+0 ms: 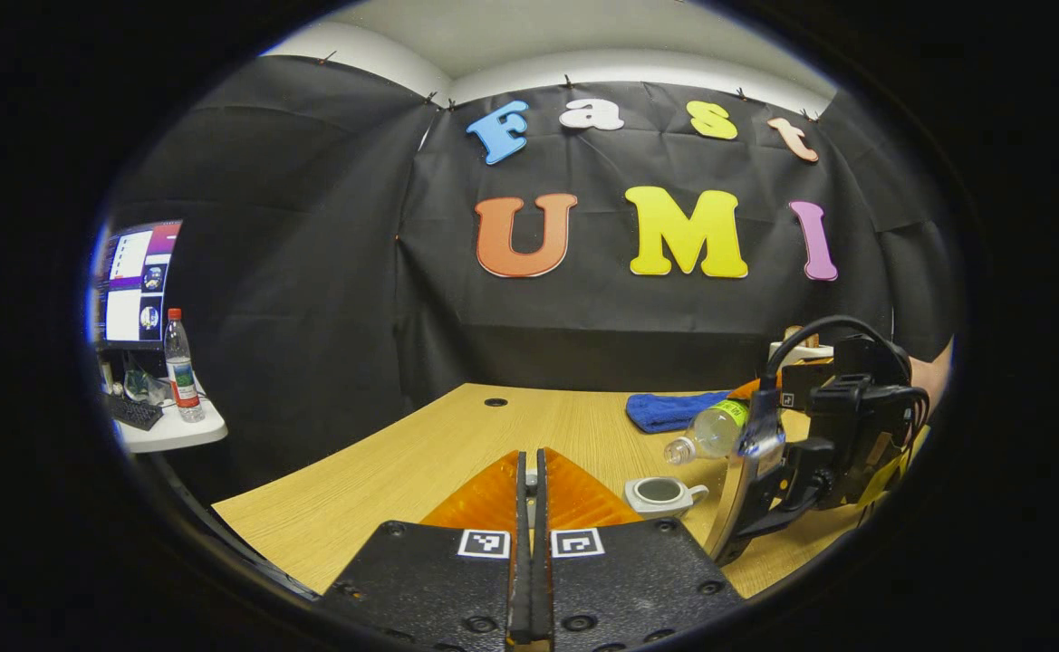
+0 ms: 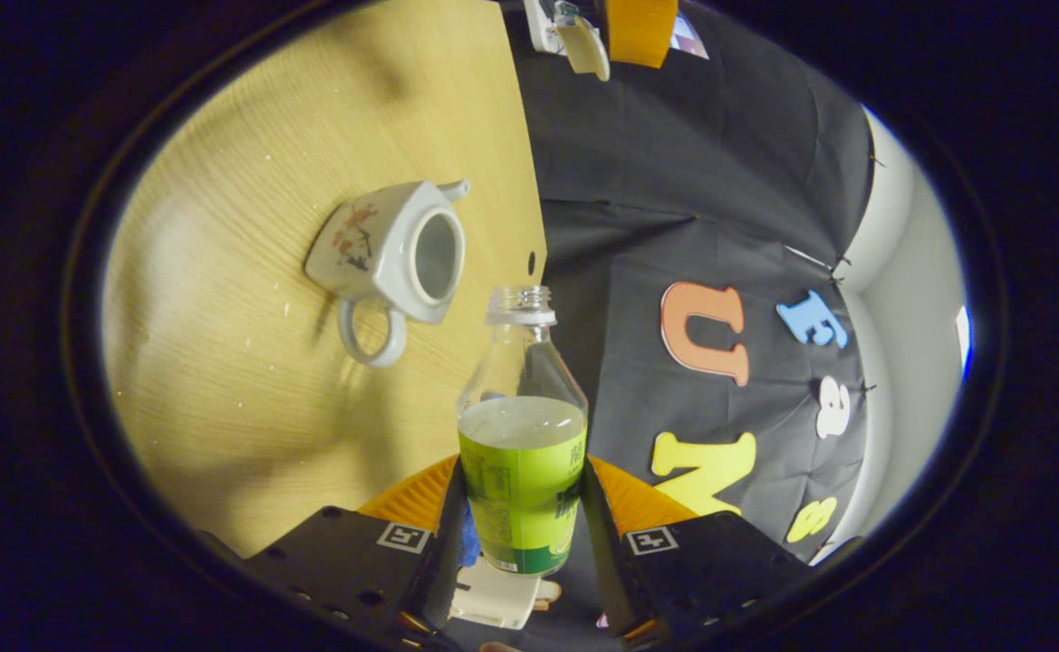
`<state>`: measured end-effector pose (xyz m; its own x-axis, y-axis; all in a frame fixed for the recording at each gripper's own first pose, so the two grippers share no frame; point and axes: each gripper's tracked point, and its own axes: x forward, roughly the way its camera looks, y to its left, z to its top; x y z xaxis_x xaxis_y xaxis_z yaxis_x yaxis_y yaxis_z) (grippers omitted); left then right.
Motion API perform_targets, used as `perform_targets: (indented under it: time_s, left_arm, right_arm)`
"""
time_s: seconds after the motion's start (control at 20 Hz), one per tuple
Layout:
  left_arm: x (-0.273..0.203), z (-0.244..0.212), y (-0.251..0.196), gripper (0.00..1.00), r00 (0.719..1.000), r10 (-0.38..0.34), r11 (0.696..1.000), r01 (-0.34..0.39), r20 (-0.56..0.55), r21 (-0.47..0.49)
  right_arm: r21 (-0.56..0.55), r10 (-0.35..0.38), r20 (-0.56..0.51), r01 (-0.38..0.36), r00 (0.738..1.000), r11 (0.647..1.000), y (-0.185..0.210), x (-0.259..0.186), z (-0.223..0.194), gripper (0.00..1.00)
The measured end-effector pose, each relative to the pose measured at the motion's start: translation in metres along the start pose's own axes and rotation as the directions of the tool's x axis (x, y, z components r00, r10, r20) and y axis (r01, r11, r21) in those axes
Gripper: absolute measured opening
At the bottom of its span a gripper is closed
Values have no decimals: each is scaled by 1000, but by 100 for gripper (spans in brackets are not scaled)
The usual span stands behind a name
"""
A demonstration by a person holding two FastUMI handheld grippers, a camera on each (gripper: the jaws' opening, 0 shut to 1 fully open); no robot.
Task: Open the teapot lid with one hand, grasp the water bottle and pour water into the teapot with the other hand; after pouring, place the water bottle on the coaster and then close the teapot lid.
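The white teapot stands on the wooden table with its top uncovered. My right gripper is shut on the green-labelled water bottle. The bottle is uncapped, about half full and tilted, its mouth up and to the right of the teapot's opening. No stream of water shows. My left gripper sits to the left of the teapot, its fingers almost together. In the right gripper view a small white piece, seemingly the teapot lid, hangs at that gripper's fingers.
A blue cloth lies at the back right of the table, behind the bottle. A cable hole marks the far middle. To the left, off the table, a side shelf carries a monitor, a keyboard and another bottle.
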<state>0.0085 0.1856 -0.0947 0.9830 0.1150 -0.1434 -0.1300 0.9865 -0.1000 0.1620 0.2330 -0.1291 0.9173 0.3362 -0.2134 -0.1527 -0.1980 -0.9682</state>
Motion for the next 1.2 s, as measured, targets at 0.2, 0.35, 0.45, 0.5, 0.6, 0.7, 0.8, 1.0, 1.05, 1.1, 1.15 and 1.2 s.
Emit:
perform_targets:
  time_s: [0.2,0.35,0.45,0.5,0.6,0.7,0.8,1.0,1.05,1.1,1.15,1.2]
  left_arm:
    - [0,1,-1,2,1000,-2,1000,2,-1,2]
    - [-1,2,-1,2,1000,-3,1000,3,2,7]
    - [0,2,-1,2,1000,-4,1000,4,2,8]
    - [-1,2,-1,2,1000,-5,1000,5,2,9]
    - [-1,3,-1,2,1000,-5,1000,5,4,8]
    - [-2,3,-2,2,1000,-7,1000,7,4,9]
    - [-2,3,-3,2,1000,-8,1000,8,2,8]
    - [-2,4,-4,2,1000,-14,1000,14,5,7]
    - [-3,5,-5,2,1000,-17,1000,17,6,8]
    - [-2,5,-5,2,1000,-20,1000,20,6,9]
    - [-2,5,-5,2,1000,-22,1000,22,6,10]
    - [-3,5,-5,2,1000,-23,1000,23,6,10]
  right_arm:
    - [-79,-29,22,30,999,996,-4,-2,4,63]
    - [-131,-57,40,62,998,989,-7,-1,7,63]
    - [-146,-59,44,65,997,987,-8,-2,6,65]
    - [-160,-65,47,72,997,985,-9,-1,6,63]
    - [-194,-84,58,94,995,977,-12,-1,6,63]
    - [-226,-100,69,113,993,968,-15,0,7,63]
    - [-251,-113,77,129,991,959,-18,0,9,63]
    - [-298,-138,92,160,986,941,-25,-1,12,65]
    - [-313,-145,97,169,985,935,-27,-2,13,63]
    - [-328,-148,98,173,984,929,-28,-2,13,63]
    - [-336,-149,104,176,983,925,-28,-1,15,63]
    - [-345,-151,110,181,982,921,-29,-2,16,63]
